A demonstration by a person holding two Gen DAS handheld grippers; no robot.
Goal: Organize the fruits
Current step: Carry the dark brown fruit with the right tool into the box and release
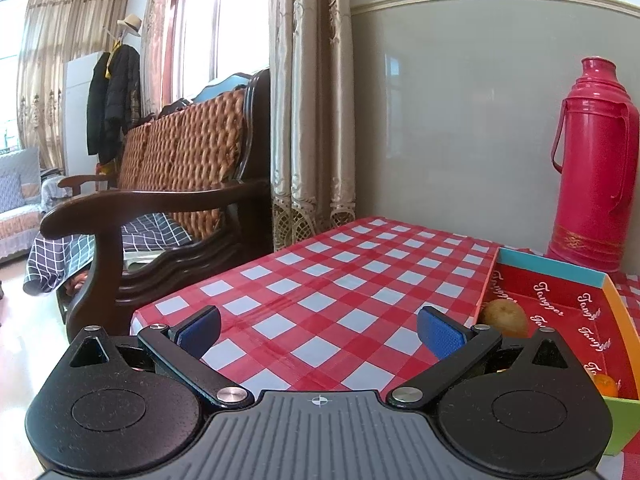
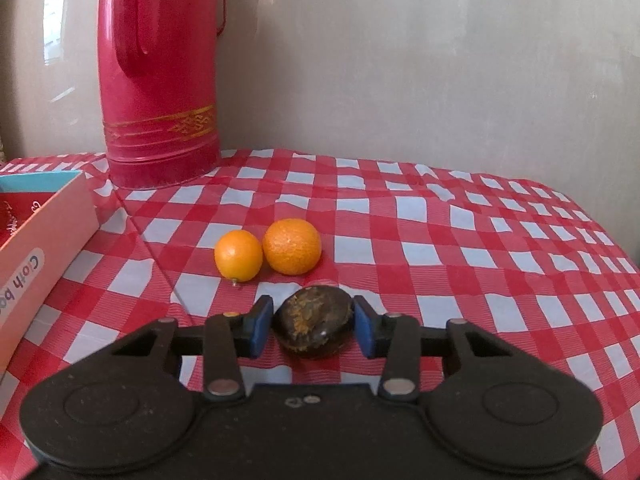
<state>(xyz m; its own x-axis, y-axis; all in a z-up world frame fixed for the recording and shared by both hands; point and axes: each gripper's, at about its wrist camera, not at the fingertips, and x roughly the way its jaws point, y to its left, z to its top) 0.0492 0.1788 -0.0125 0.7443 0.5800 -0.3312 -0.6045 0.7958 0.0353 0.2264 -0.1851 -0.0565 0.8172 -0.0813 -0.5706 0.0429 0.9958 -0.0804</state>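
The right gripper (image 2: 313,326) pinches a dark, wrinkled fruit (image 2: 314,322) between its blue pads. Just beyond, two glossy oranges (image 2: 267,254) touch on the checked desk (image 2: 480,248), with a red flask (image 2: 158,76) behind. The left gripper (image 1: 319,330) gapes wide over open cloth beside a cardboard box (image 1: 560,272) holding a fuzzy kiwi (image 1: 504,317).
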